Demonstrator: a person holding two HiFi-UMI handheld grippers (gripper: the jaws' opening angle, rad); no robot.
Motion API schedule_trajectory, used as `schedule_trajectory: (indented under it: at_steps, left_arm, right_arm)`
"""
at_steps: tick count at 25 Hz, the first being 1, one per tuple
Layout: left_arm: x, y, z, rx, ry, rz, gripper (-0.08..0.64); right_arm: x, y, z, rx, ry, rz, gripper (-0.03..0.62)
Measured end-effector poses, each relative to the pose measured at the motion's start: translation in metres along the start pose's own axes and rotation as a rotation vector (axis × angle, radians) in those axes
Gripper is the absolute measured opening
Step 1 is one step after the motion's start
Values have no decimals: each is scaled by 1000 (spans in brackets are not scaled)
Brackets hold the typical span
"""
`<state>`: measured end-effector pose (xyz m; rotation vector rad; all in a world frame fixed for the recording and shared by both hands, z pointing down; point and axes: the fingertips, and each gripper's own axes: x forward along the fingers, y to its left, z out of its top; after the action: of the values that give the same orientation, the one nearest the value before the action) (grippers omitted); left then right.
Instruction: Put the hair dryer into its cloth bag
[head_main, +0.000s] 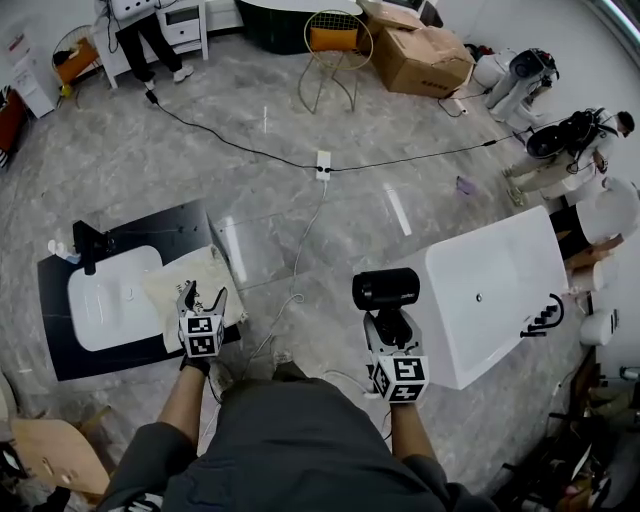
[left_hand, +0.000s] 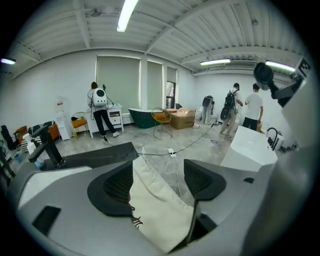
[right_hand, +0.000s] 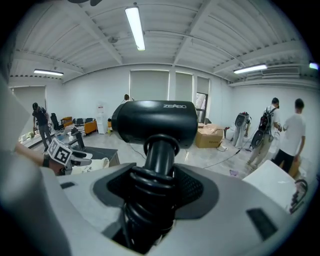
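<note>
Holding the hair dryer by its handle, the right gripper has its jaws clamped on the section where the black cord is wound, with the barrel beyond the jaw tips. In the head view this assembly sits right of centre in the lower half of the frame, just beside the white bathtub and well apart from the bag. The cloth bag lies flat at the lower left of that view, on the black counter next to the white basin, near the counter's right edge. The left gripper is over the bag with its jaws apart and nothing pinched. Its own view shows cream fabric and a dark drawstring below the gap. The dryer is not yet in the bag, and the mouth appears unopened. Probable faults from here:

- The left jaws may pinch both fabric layers together, which would keep the mouth shut.
- The bag may slide on the smooth counter or slip off its edge if it is pushed instead of lifted.
- The wide barrel may catch on the rim if it is presented crosswise.
- The cord may loosen and snag on the opening.
- The top-heavy dryer may pivot in the grip, since only the handle is held.
</note>
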<state>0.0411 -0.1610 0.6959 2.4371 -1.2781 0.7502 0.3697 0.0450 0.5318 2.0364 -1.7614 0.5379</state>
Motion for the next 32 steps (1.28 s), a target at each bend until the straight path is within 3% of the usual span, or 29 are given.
schedule_trajectory:
  at_steps: [5,12,14,16,21,24,32]
  left_arm:
    - [46,-4,-62,22,157,3,311]
    - [82,-3,-114,32,330,69,256]
    - [86,-5,-114,76,330,72,248]
    - [86,-12,-112,117,322,62,197]
    - [81,-23,-110,142,305,28,86]
    - [77,-23,-106,98,292,2,32]
    - [42,-14,-80,-32,190,-48,34]
  right_arm:
    - [-10,-19,-8,8,15,-42,237]
    - [-16,-37,-18,15,41,-73,237]
    - [-14,-39,-19,10,45,-74,237]
    - [-13,-39,-18,5,47,-71,236]
    - [-4,-33,-11,-8,46,-48,238]
    - [3,-27,-8,-14,43,-26,236]
    - [18,-9,-2,-35,41,30,238]
